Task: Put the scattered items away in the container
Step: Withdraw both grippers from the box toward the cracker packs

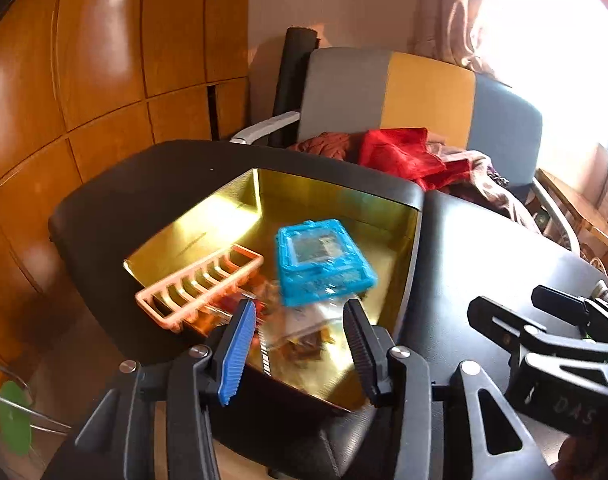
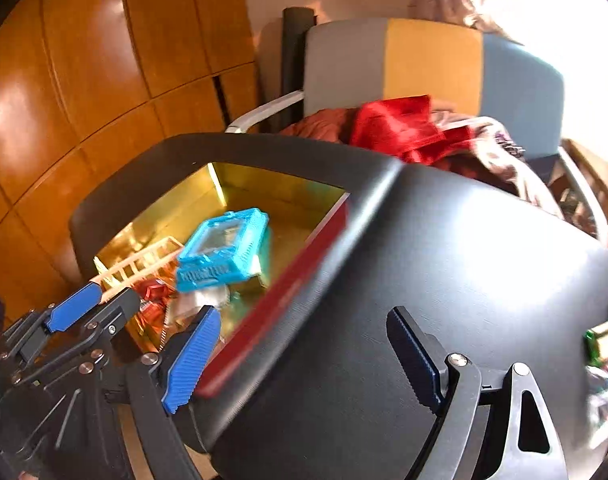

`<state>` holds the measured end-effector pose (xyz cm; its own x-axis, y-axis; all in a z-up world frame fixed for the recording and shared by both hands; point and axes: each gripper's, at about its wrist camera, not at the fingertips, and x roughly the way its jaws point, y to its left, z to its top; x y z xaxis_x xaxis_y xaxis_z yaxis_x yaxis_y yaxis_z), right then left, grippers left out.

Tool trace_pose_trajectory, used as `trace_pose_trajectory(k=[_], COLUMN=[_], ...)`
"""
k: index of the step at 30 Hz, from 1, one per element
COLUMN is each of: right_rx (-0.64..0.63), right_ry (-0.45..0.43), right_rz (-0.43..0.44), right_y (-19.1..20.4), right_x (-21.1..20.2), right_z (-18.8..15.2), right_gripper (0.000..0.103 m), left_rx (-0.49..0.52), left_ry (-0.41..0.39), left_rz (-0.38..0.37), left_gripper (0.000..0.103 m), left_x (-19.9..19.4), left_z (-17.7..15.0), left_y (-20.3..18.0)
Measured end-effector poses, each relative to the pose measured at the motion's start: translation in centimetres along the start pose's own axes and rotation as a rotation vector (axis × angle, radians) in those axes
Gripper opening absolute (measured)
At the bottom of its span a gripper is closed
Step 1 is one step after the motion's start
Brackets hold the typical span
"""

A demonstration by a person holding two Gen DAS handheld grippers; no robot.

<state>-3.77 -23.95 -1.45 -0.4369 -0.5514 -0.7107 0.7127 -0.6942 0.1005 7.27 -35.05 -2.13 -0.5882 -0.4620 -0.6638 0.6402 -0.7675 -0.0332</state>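
A gold-lined box [image 1: 223, 224] with red outer walls [image 2: 287, 296] sits on a black seat. Inside lie a blue plastic toy [image 1: 324, 264] tilted on top, a peach slotted rack [image 1: 199, 288] and clear snack packets [image 1: 304, 328]. The toy [image 2: 223, 252] and rack [image 2: 139, 264] also show in the right wrist view. My left gripper [image 1: 299, 348] is open and empty over the box's near edge. My right gripper [image 2: 304, 364] is open and empty above the black seat, right of the box. A small green packet [image 2: 602, 340] lies at the far right.
Two black seats [image 2: 444, 248] stand side by side. A grey, yellow and blue chair [image 1: 424, 92] behind holds red and brown cloth [image 1: 400, 156]. Wooden cabinets [image 1: 83, 80] line the left. A bright window is at the right.
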Motion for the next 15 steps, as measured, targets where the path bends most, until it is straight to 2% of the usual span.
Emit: trace_pose_trajectory(k=[7,15], right_rx=[0.015,0.091], right_ry=[-0.029,-0.042], right_rz=[-0.055,-0.129], right_y=[-2.2,-6.4], right_x=[-2.9,-5.3], right_z=[-2.6,-5.2], right_gripper=[0.089,0.089], left_rx=[0.057,0.147], left_ry=[0.013,0.023], left_rz=[-0.039,-0.133], left_gripper=[0.051,0.052], left_x=[-0.7,-1.4], left_z=[-1.4,-2.8], left_y=[-3.4,-8.1])
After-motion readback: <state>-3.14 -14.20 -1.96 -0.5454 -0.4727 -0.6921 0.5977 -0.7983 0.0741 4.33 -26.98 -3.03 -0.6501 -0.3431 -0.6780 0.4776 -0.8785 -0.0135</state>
